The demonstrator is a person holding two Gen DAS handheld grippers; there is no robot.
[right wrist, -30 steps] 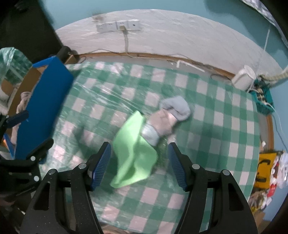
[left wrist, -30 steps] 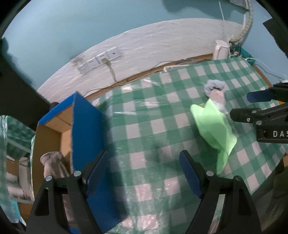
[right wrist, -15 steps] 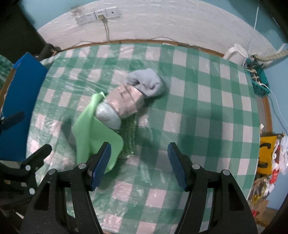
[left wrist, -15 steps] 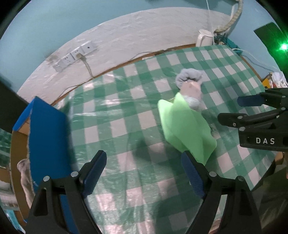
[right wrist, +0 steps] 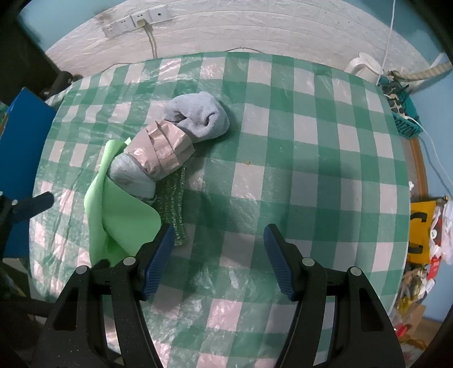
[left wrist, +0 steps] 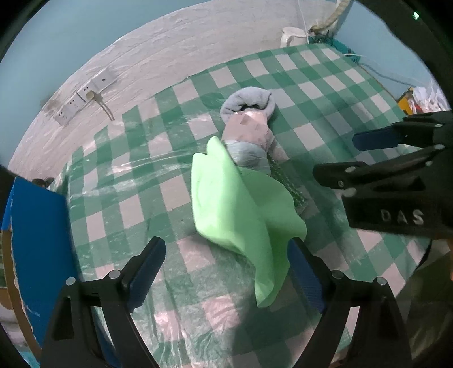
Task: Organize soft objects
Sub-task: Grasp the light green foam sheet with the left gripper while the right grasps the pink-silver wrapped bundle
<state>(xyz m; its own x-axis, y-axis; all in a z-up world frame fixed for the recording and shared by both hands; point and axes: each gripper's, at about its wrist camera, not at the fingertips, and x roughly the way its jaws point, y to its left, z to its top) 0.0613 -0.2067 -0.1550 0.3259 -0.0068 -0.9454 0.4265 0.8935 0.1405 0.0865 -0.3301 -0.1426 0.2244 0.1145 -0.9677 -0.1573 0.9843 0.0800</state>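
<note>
A pile of soft things lies on the green checked table (right wrist: 311,175): a light green cloth (left wrist: 240,209) (right wrist: 119,215), a grey-and-beige roll wrapped in plastic (right wrist: 153,158) (left wrist: 249,138), a blue-grey towel (right wrist: 198,116) (left wrist: 249,99) and a green sparkly scourer (right wrist: 172,209). My left gripper (left wrist: 229,271) is open, its jaws on either side of the green cloth's near end, not touching it as far as I can tell. My right gripper (right wrist: 218,254) is open and empty, just right of the pile; it also shows in the left wrist view (left wrist: 390,158).
A blue-sided cardboard box (left wrist: 36,243) (right wrist: 25,119) stands at the table's left edge. A white kettle (right wrist: 365,65) and a teal basket with cables (right wrist: 402,104) sit at the far right. Wall sockets (right wrist: 136,21) are behind. Clutter (right wrist: 424,235) lies off the right edge.
My left gripper has swung right from the box toward the pile and now straddles the green cloth. My right gripper has shifted right, off the pile. The objects have not moved.
</note>
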